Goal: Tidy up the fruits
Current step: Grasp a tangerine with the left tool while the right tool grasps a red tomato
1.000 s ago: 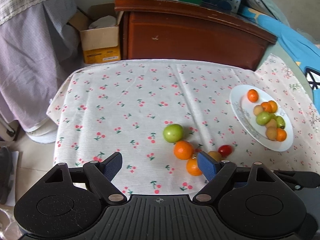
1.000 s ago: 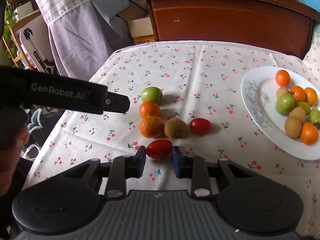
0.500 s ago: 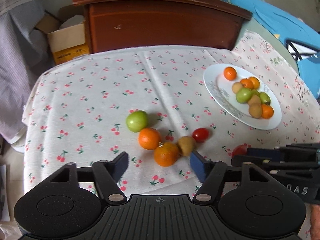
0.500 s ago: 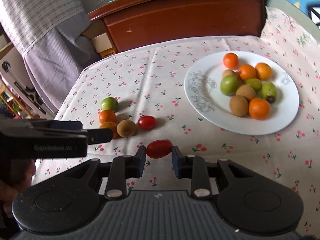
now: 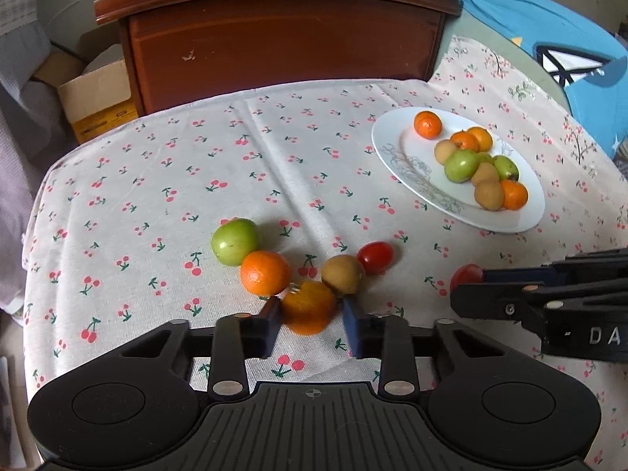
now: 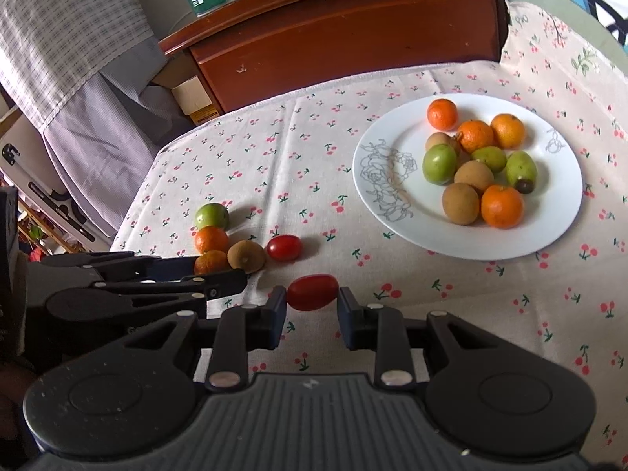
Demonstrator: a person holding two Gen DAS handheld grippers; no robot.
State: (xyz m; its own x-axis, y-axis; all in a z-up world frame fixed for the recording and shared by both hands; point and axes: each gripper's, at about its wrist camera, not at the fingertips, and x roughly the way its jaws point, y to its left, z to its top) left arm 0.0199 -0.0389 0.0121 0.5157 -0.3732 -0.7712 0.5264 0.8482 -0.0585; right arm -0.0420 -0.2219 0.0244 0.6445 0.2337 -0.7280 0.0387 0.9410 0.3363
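Note:
My left gripper (image 5: pixel 310 320) is shut on an orange tangerine (image 5: pixel 309 306) on the cherry-print cloth. Beside it lie another tangerine (image 5: pixel 265 272), a green fruit (image 5: pixel 234 241), a brown kiwi (image 5: pixel 343 274) and a red tomato (image 5: pixel 375 257). My right gripper (image 6: pixel 312 306) is shut on an oval red tomato (image 6: pixel 313 292) and holds it above the cloth, left of and short of the white plate (image 6: pixel 392 180). The plate holds several tangerines, kiwis and green fruits. The right gripper shows in the left wrist view (image 5: pixel 467 290) with its tomato (image 5: pixel 466 276).
A brown wooden cabinet (image 5: pixel 282 47) stands behind the table. A cardboard box (image 5: pixel 94 98) sits on the floor at the left. Blue fabric (image 5: pixel 549 39) lies at the right. Hanging checked cloth (image 6: pixel 66 27) is at the left of the table.
My left gripper moved forward and closed around the nearest tangerine. My right gripper carried the red tomato up and to the right, nearer the plate.

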